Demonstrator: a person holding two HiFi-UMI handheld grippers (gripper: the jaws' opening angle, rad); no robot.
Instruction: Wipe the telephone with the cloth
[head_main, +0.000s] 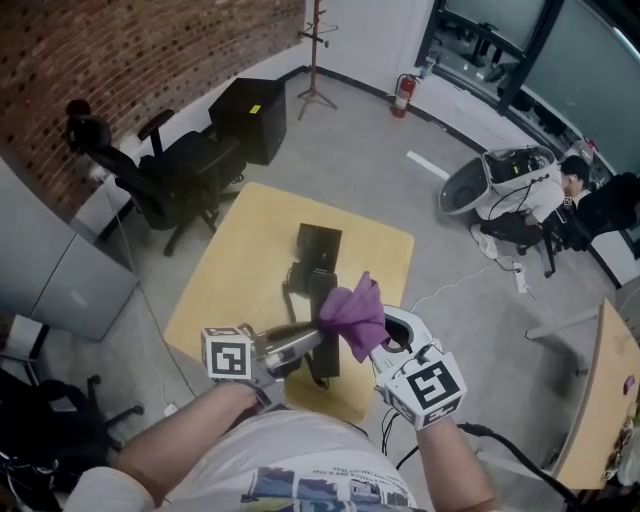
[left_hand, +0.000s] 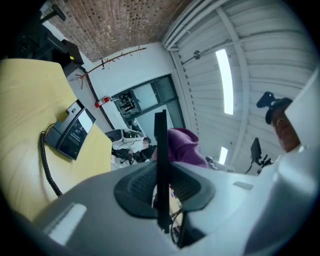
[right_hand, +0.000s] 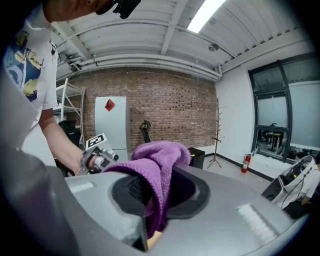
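Observation:
The black telephone base (head_main: 318, 246) sits at the middle of the yellow table (head_main: 240, 270); in the left gripper view the base (left_hand: 75, 131) lies on the table with its coiled cord (left_hand: 46, 162) trailing toward me. My left gripper (head_main: 312, 340) is shut on the black handset (head_main: 324, 345), which shows edge-on as a thin bar (left_hand: 161, 150) between its jaws. The purple cloth (head_main: 352, 315) is bunched in my right gripper (head_main: 378, 338) and rests against the handset's upper part. In the right gripper view the cloth (right_hand: 157, 160) drapes over the jaws.
A black office chair (head_main: 170, 175) and a black cabinet (head_main: 250, 118) stand beyond the table's far left. A coat rack (head_main: 316, 50) and a fire extinguisher (head_main: 403, 93) are at the back. A person (head_main: 560, 190) sits at right, near another table edge (head_main: 600, 400).

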